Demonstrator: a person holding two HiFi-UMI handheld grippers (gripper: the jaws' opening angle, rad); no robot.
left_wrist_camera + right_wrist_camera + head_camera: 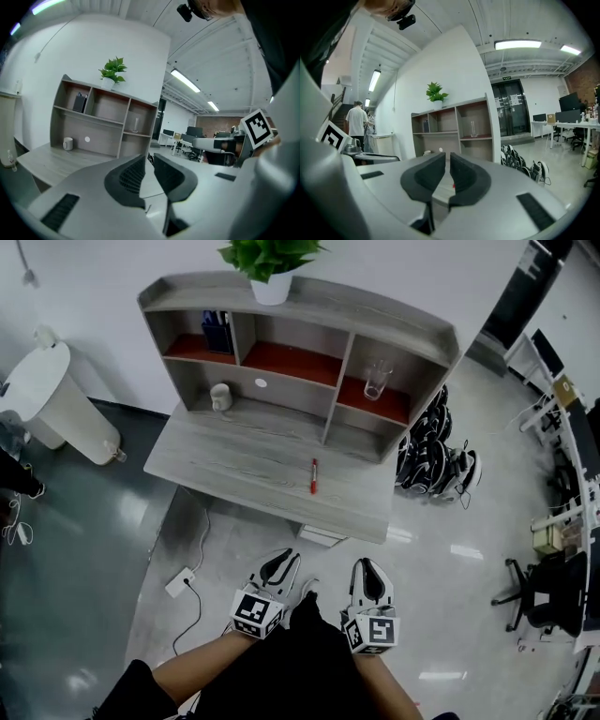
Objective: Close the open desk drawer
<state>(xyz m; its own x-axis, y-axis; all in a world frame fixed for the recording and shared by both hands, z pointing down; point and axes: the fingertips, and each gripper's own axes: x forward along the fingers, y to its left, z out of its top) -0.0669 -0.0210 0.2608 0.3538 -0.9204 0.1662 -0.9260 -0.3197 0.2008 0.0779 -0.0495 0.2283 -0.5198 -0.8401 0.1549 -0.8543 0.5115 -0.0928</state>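
Observation:
A grey wooden desk [253, 460] with a shelf unit on top stands ahead of me. Under its front edge a light drawer [321, 536] sticks out a little. Both grippers hang in the air in front of the desk, short of the drawer and pointing toward it. My left gripper [287, 559] [149, 158] shows a narrow gap between its dark pads, with nothing in it. My right gripper [368, 564] [447, 155] has an even narrower gap, also with nothing in it. The drawer is hidden in both gripper views.
A red pen [313, 476] lies on the desk; a mug [221, 397], a glass [377, 381] and a potted plant [270, 259] sit on the shelves. A white bin [56, 399] stands left, a power strip [180, 582] on the floor, black-and-white gear [436, 460] right. A person [357, 123] stands far off.

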